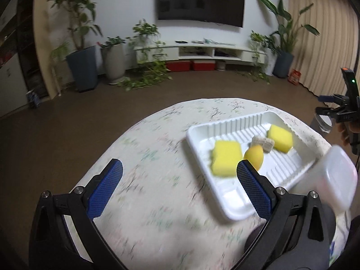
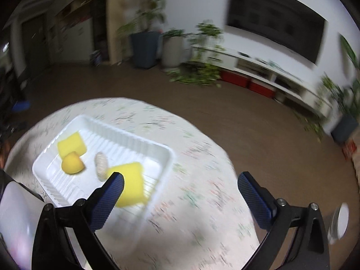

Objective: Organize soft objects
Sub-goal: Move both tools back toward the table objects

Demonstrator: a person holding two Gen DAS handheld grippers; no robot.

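Observation:
A white ribbed tray (image 1: 234, 204) (image 2: 162, 155) lies on the round table. It holds two yellow sponges (image 1: 226, 160) (image 1: 280, 137), a round yellow soft piece (image 1: 254, 156) and a beige knitted roll (image 1: 263, 143). The right wrist view shows the same sponges (image 2: 132, 184) (image 2: 70, 145), the yellow piece (image 2: 72, 163) and the roll (image 2: 101, 166). My left gripper (image 1: 180, 184) hangs open above the table, left of the tray. My right gripper (image 2: 181, 196) stands open and empty to the tray's right. Both views are blurred by motion.
The table wears a pale flowered cloth (image 1: 157, 202). A translucent white container (image 1: 333, 177) (image 2: 15, 220) stands at the tray's near end. The other gripper's body (image 1: 346, 110) shows at the far right. Potted plants, a television and a low cabinet line the far wall.

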